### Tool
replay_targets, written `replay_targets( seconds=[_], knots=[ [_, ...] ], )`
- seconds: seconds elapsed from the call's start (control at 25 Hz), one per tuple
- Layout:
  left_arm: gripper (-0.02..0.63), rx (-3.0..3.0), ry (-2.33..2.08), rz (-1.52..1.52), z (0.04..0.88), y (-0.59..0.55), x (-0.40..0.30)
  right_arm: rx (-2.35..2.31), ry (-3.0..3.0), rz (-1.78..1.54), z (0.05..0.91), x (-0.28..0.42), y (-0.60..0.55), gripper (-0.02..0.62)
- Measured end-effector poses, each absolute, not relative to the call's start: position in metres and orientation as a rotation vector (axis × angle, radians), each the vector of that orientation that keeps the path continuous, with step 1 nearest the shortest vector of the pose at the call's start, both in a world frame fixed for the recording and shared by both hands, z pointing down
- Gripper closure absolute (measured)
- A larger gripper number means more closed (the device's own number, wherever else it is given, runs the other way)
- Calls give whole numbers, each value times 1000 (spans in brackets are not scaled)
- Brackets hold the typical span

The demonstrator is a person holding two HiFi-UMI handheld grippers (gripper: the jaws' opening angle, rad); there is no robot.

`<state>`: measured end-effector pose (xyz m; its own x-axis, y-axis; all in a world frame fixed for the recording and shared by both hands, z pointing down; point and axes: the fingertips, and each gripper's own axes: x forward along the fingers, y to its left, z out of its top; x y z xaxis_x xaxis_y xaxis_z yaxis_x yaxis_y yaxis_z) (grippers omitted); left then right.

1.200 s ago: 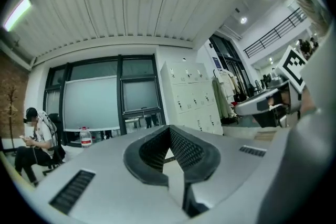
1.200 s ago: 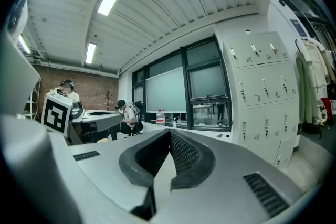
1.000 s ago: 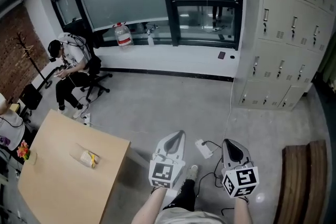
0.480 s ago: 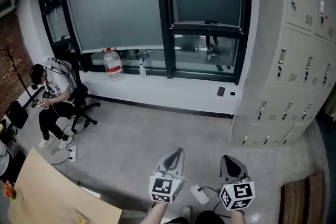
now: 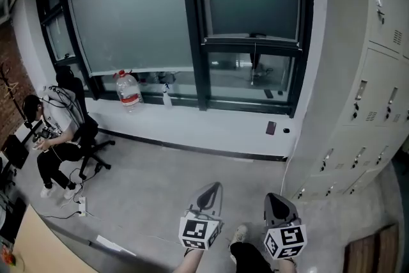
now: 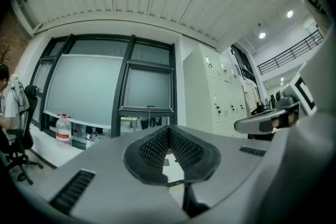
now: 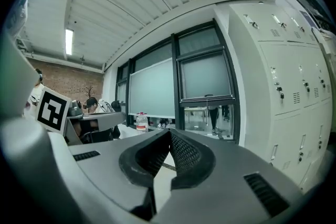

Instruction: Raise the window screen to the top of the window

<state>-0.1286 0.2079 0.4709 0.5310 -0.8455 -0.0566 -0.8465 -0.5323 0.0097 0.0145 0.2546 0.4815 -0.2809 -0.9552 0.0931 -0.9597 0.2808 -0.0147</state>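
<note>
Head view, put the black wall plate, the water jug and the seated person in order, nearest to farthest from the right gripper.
1. The black wall plate, almost straight ahead of the right gripper, low down.
2. The water jug, off to the left and higher up.
3. The seated person, at the far left.

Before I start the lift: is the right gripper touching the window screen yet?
Apart. The head view shows a wide stretch of floor between the right gripper and the window screen on the far wall.
</note>
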Motion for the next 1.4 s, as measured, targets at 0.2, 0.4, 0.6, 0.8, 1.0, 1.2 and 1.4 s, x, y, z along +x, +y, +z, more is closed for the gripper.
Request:
replay_targets(
  seconds=[0.2, 0.4, 0.6, 0.8, 1.0, 1.2, 1.4],
  knots=[
    [603, -2723, 1490, 154, 476, 90, -91, 1817, -2452, 83, 494, 51, 139, 590],
    [603, -2729, 1457, 135, 466, -27, -56, 1852, -2415, 139, 499, 96, 17, 590],
    [603, -2692, 1459, 122, 449, -124, -45, 1880, -2425, 56, 474, 112, -82, 590],
    [603, -2700, 1464, 119, 453, -205, -27, 1954, -2423, 57, 463, 135, -160, 590],
    [603, -2715, 1465, 153, 461, -314, -7, 1962, -2399, -8, 457, 157, -264, 591],
    [603, -2717, 1464, 179, 455, -439, 9, 1942, -2357, -71, 446, 175, -383, 591],
    [603, -2668, 1397, 148, 427, -552, 24, 1998, -2359, -70, 416, 194, -479, 591]
  ],
)
